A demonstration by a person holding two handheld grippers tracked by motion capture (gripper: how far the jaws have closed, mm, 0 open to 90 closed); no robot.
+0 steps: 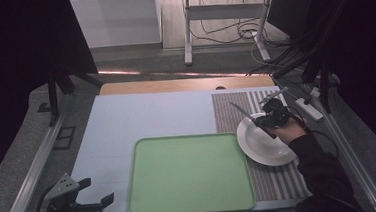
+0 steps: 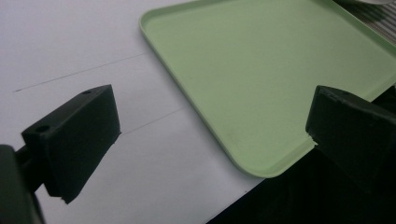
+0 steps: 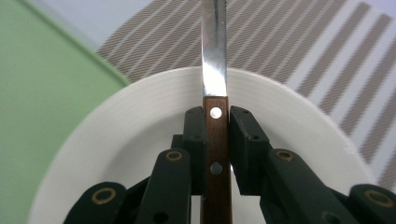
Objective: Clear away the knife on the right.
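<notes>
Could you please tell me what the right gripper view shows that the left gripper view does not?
The right gripper view shows the right gripper shut on a steel-bladed knife with a brown wooden handle, held over a round white plate on a brown striped placemat. The left gripper view shows the left gripper, its jaws wide apart with nothing between them, at the table's near edge. Both show the flat green plastic tray and the pale table surface.
</notes>
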